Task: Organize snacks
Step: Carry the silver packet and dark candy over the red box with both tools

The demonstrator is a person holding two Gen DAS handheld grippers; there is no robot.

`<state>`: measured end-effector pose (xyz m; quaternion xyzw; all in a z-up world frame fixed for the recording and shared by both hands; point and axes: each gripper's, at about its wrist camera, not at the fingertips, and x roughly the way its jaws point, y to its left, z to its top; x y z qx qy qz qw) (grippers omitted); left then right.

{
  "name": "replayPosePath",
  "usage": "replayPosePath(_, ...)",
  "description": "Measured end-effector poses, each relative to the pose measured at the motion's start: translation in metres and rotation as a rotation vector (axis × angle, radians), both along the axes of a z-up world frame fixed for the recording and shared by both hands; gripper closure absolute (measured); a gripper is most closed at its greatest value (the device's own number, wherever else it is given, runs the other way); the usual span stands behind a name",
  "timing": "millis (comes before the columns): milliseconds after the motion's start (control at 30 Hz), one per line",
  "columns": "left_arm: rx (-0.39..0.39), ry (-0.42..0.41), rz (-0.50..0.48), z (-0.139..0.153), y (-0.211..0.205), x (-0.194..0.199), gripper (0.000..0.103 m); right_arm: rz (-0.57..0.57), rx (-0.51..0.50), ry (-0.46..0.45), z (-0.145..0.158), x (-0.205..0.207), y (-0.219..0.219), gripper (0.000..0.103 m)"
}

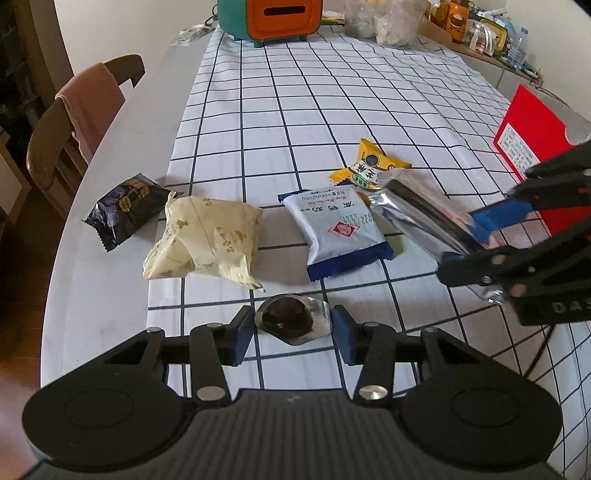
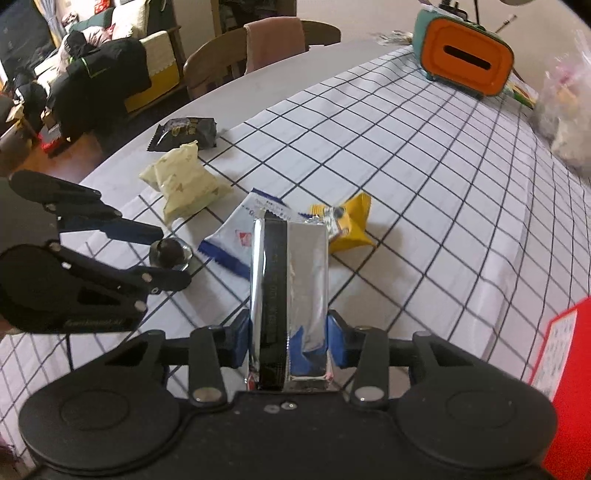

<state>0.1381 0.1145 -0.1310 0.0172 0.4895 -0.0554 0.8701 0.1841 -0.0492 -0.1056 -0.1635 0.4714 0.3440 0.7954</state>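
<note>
My right gripper [image 2: 290, 341] is shut on a silver foil packet [image 2: 290, 280] with a black stripe and holds it over the checked cloth; it also shows in the left wrist view [image 1: 424, 214]. My left gripper [image 1: 291, 334] is open, its fingers on either side of a small dark foil-cupped snack [image 1: 291, 321], also in the right wrist view [image 2: 170, 253]. On the cloth lie a white-and-blue packet [image 1: 338, 232], a yellow packet [image 1: 369, 168], a cream paper-wrapped snack [image 1: 205, 240] and a black packet [image 1: 127, 208].
A red box [image 1: 532, 147] stands at the right. A teal and orange tissue box [image 1: 269, 18] and clear plastic bags [image 1: 384, 18] sit at the far end of the table. A wooden chair with a pink cloth [image 1: 85, 110] is at the left table edge.
</note>
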Motion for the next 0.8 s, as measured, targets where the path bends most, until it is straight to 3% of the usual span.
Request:
replayPosePath(500, -0.011, -0.018, -0.019, 0.019, -0.012, -0.020, 0.058, -0.135, 0.048, -0.001, 0.024, -0.034, -0.041, 0.062)
replayPosePath(800, -0.034, -0.054, -0.043, 0.046, -0.037, -0.031, 0.058, -0.194, 0.046, -0.030, 0.046, -0.048, -0.080, 0.062)
